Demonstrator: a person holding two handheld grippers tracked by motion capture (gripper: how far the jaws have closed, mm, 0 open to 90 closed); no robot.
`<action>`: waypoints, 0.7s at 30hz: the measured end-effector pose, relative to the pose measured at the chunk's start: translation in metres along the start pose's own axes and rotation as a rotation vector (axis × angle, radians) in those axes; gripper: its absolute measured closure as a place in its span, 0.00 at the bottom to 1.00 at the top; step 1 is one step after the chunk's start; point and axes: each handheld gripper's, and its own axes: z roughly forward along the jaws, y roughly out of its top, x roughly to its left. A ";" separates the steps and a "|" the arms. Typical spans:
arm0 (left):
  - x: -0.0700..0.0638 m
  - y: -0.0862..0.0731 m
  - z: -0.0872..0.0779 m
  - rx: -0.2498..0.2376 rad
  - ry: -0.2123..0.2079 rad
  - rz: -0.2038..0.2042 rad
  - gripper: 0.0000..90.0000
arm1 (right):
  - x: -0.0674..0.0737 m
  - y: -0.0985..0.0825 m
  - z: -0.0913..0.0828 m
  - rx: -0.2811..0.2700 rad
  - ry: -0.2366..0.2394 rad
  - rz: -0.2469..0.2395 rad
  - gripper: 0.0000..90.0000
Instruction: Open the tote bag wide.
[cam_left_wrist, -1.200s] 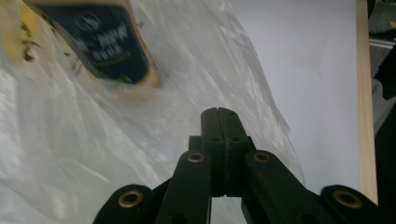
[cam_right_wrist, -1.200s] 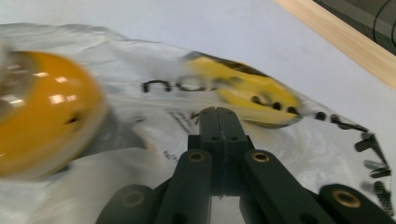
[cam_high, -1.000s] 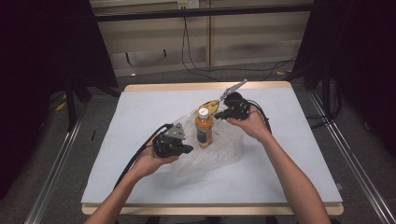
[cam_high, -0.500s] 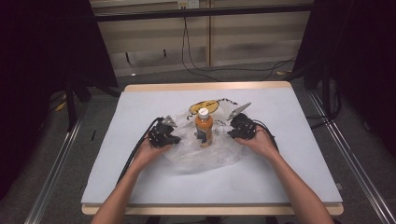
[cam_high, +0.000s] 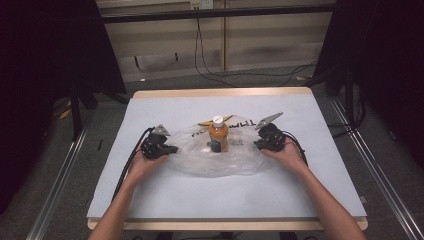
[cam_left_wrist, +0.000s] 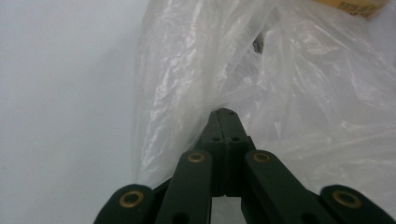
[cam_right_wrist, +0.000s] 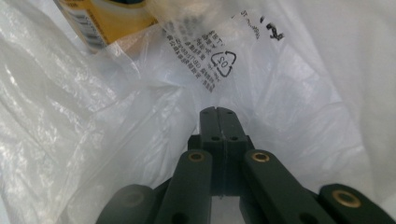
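We see a clear plastic bag (cam_high: 215, 157) spread flat near the middle of the tabletop (cam_high: 165, 200), with an orange bottle (cam_high: 218, 134) standing upright on it, toward the far edge. Our left gripper (cam_high: 172, 149) is clenched on the bag's left edge; in the left gripper view (cam_left_wrist: 226, 114) the film bunches at the closed jaws. Our right gripper (cam_high: 256, 144) is clenched on the bag's right edge, with printed film just ahead of its tips (cam_right_wrist: 218, 112).
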 end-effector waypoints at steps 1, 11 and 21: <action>-0.001 0.000 0.001 -0.012 0.004 0.005 1.00 | 0.000 0.001 0.001 -0.006 0.006 0.000 1.00; -0.003 0.000 -0.001 -0.086 -0.051 -0.019 1.00 | -0.002 0.002 0.002 -0.050 0.009 0.039 1.00; -0.015 0.003 -0.018 -0.216 -0.089 -0.016 1.00 | -0.005 0.006 -0.007 -0.138 0.000 0.069 1.00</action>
